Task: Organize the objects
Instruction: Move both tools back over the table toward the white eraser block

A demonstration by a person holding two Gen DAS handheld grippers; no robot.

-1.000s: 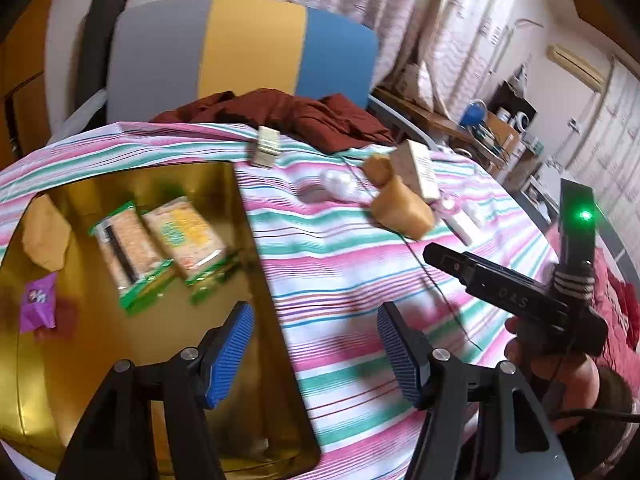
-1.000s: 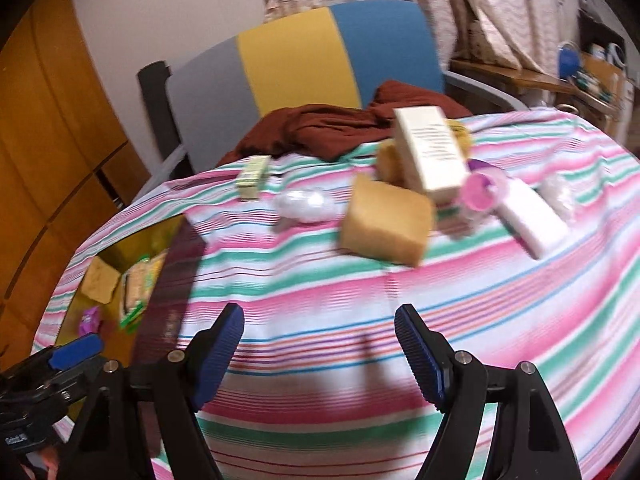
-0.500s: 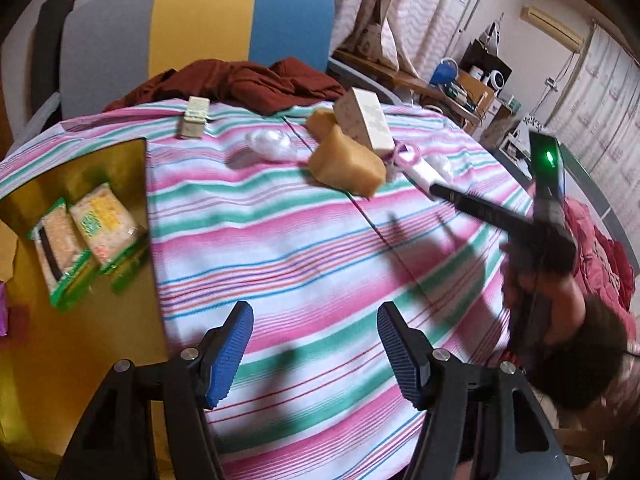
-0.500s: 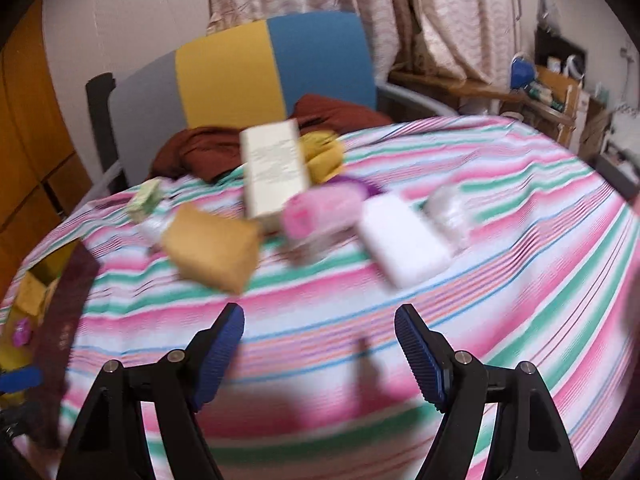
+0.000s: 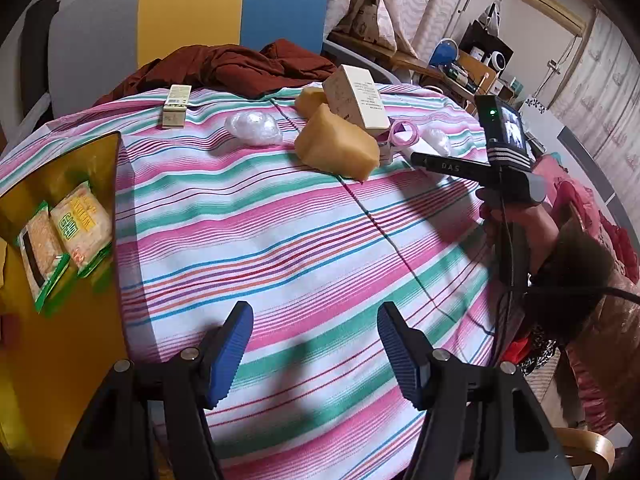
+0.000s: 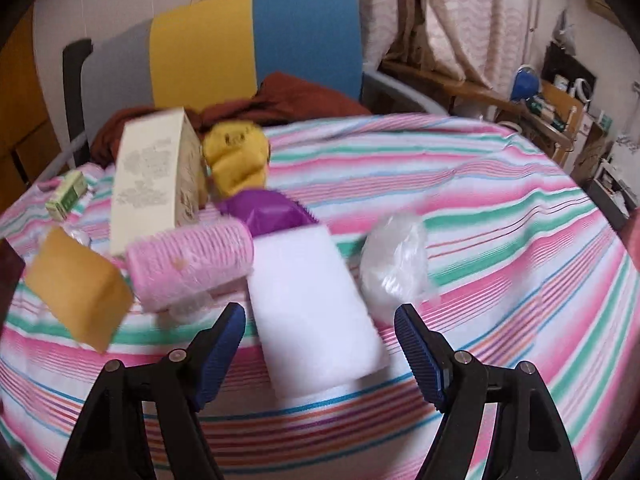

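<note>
Right tool (image 6: pixel 320 344) spread over white block (image 6: pixel 316 312), left tool (image 5: pixel 316 340) spread, gold tray (image 5: pixel 60 320) only in left view.

your left view is sharp and evenly lit by soft daylight from the curtains (image 5: pixel 404 4), with faint shadows on the striped cloth (image 5: pixel 280 220). your right view is dimmer and smeared by motion blur, worst on the pink roller (image 6: pixel 192 264) and white block (image 6: pixel 316 312). both bend strongly toward dark corners.
</note>
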